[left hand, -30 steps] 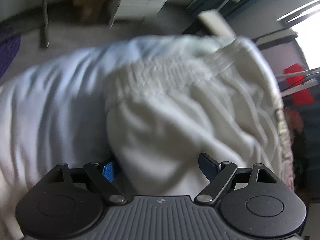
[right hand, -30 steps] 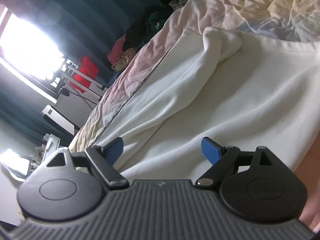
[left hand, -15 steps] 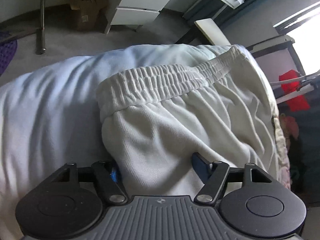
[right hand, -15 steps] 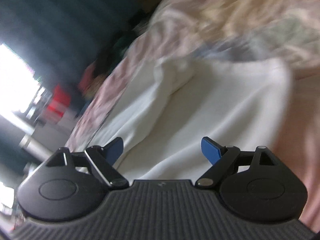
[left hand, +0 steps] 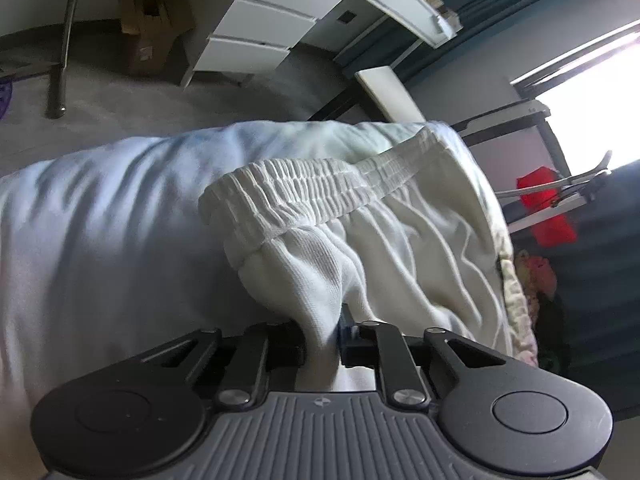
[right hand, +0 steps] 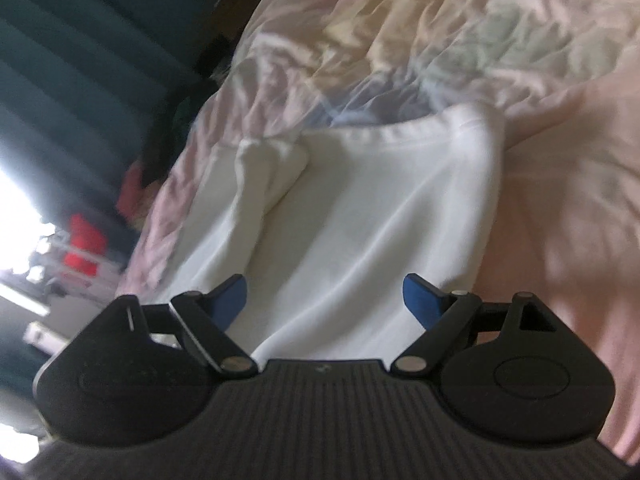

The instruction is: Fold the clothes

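Observation:
White trousers [left hand: 400, 248] with a gathered elastic waistband [left hand: 304, 188] lie on a bed. My left gripper [left hand: 324, 336] is shut on a bunched fold of the trousers just below the waistband's near corner. In the right wrist view the white trouser leg [right hand: 360, 216] stretches away from me to its hem [right hand: 400, 128]. My right gripper [right hand: 324, 300] is open over that leg, its blue fingertips [right hand: 230, 294] spread wide, with cloth below and between them.
A pale bedsheet [left hand: 100, 232] covers the bed's end; a pink and cream quilt [right hand: 500, 60] lies beyond and right of the leg. A white drawer unit [left hand: 256, 40], a cardboard box [left hand: 156, 28] and a grey floor are past the bed. A red object [left hand: 544, 216] is near the window.
My left gripper has closed on the trousers fabric below the waistband. My right gripper has swung so the leg's hem is now in view, and stays open.

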`<act>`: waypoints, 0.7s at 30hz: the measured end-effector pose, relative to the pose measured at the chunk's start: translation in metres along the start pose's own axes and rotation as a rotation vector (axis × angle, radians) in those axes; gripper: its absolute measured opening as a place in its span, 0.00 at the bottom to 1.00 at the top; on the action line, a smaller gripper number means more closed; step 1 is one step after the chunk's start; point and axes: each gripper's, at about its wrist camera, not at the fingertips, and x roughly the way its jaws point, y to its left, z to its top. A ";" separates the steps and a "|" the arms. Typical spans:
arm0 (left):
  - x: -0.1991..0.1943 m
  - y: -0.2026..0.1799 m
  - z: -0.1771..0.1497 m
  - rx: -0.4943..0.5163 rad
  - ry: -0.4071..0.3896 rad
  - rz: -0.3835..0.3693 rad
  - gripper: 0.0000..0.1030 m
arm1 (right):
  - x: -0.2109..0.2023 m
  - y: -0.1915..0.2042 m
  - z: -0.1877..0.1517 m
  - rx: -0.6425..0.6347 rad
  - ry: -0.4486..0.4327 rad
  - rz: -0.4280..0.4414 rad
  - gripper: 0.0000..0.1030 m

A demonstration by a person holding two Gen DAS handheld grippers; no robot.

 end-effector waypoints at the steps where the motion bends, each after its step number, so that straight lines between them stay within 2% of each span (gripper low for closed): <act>1: -0.002 -0.002 -0.001 0.007 -0.008 -0.003 0.10 | -0.002 -0.002 0.004 0.011 0.020 0.046 0.84; 3: -0.005 -0.005 -0.001 0.018 -0.029 -0.008 0.09 | -0.012 -0.008 0.012 0.029 0.038 0.136 0.84; 5: -0.009 -0.007 -0.001 0.014 -0.052 -0.021 0.08 | -0.022 -0.013 0.020 0.016 0.029 0.170 0.84; 7: -0.012 -0.006 -0.001 -0.003 -0.068 -0.037 0.08 | -0.030 -0.025 0.024 0.030 0.000 0.144 0.84; 11: -0.012 -0.003 0.001 -0.032 -0.070 -0.059 0.08 | -0.033 -0.064 0.024 0.191 -0.020 0.050 0.85; 16: 0.000 0.009 0.005 -0.082 -0.016 -0.056 0.09 | -0.016 -0.073 0.024 0.273 -0.025 -0.002 0.85; 17: 0.003 0.012 0.006 -0.092 -0.005 -0.055 0.10 | -0.012 -0.074 0.024 0.290 -0.026 -0.012 0.84; 18: 0.006 0.014 0.007 -0.103 0.007 -0.054 0.11 | -0.009 -0.076 0.024 0.306 -0.027 -0.022 0.76; 19: 0.008 0.017 0.007 -0.113 0.018 -0.053 0.12 | -0.005 -0.078 0.024 0.323 -0.028 -0.033 0.73; 21: 0.014 0.022 0.009 -0.133 0.041 -0.051 0.17 | 0.001 -0.082 0.024 0.356 -0.030 -0.054 0.74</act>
